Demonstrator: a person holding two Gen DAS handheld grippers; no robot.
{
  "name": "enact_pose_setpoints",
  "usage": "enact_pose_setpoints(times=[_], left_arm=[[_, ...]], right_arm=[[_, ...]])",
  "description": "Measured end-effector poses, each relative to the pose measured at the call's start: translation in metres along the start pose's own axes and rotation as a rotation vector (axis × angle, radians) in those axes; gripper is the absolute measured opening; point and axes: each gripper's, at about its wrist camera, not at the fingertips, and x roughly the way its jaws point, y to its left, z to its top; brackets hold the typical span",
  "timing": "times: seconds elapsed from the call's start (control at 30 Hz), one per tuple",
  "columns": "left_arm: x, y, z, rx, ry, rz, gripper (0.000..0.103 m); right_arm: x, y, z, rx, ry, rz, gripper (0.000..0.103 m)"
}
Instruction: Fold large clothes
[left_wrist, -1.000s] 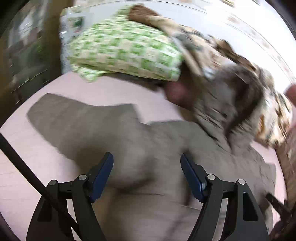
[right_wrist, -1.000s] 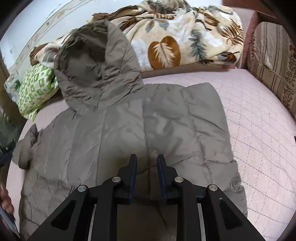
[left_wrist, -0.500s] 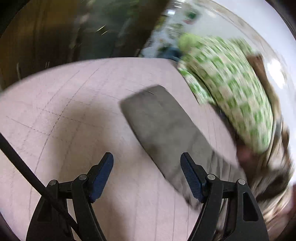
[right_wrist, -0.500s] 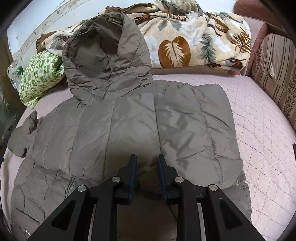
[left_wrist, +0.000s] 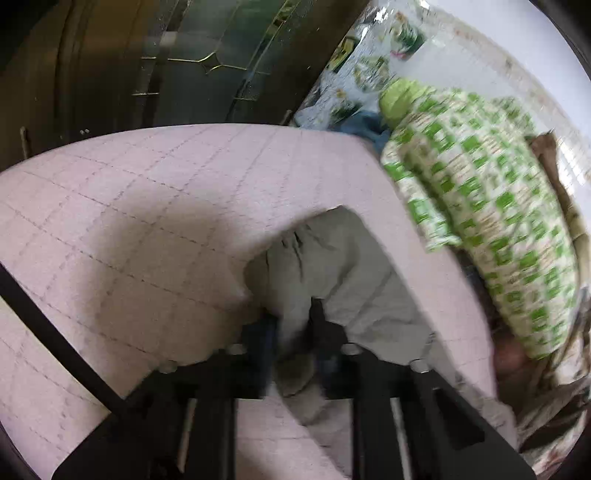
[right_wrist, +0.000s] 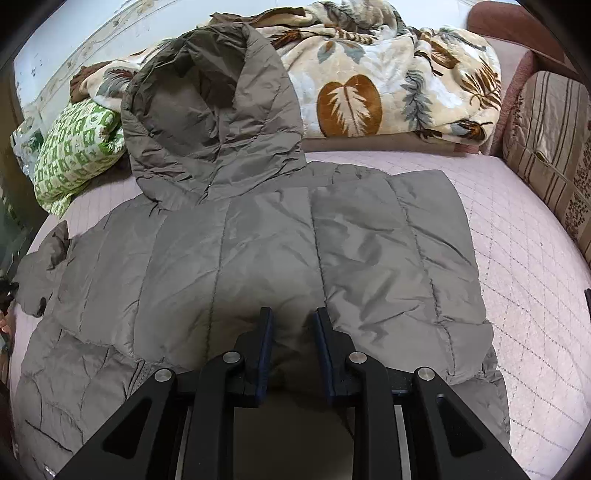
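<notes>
The left gripper (left_wrist: 293, 328) is clamped on what looks, through blur, like the cuff of the jacket's sleeve (left_wrist: 343, 273), likely to fold it inward. The right gripper (right_wrist: 291, 332) pinches the hem, anchoring the jacket (right_wrist: 280, 251). This puffy, quilted, grey-brown nylon lies flat on the pink stitched mattress (right_wrist: 517, 236), hood (right_wrist: 210, 110) against a leaf-print blanket (right_wrist: 369, 85).

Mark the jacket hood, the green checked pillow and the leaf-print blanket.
jacket hood (right_wrist: 214, 110), right wrist view, middle of its outer face
green checked pillow (left_wrist: 480, 221), left wrist view, its top face
leaf-print blanket (right_wrist: 351, 103), right wrist view, brown leaf
</notes>
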Motion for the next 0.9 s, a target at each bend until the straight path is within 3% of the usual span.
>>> enact_pose_setpoints(times=[0.13, 0.23, 0.37, 0.5, 0.6, 0.7, 0.83, 0.9], left_arm=[[-0.033, -0.027, 0.003, 0.093, -0.066, 0.001, 0.013], [-0.075, -0.061, 0.002, 0.169, -0.124, -0.045, 0.013], [-0.143, -0.121, -0.021, 0.287, -0.178, -0.182, 0.013], [-0.203, -0.186, -0.087, 0.444, -0.17, -0.363, 0.013], [-0.221, -0.225, -0.16, 0.568, -0.093, -0.453, 0.013], [-0.211, -0.255, -0.24, 0.705, 0.043, -0.502, 0.013], [-0.171, -0.283, -0.342, 0.922, 0.215, -0.445, 0.014], [-0.141, -0.286, -0.375, 0.979, 0.299, -0.347, 0.015]], right_arm=[[-0.006, -0.006, 0.004, 0.048, -0.02, 0.006, 0.024], [-0.013, -0.009, 0.004, 0.075, -0.034, 0.023, 0.024], [-0.022, -0.017, 0.005, 0.125, -0.047, 0.06, 0.024], [-0.031, -0.028, 0.005, 0.165, -0.063, 0.075, 0.024], [-0.036, -0.036, 0.006, 0.202, -0.069, 0.099, 0.024], [-0.04, -0.043, 0.007, 0.23, -0.074, 0.124, 0.024], [-0.045, -0.048, 0.006, 0.236, -0.077, 0.138, 0.024], [-0.047, -0.049, 0.006, 0.233, -0.078, 0.14, 0.024]])
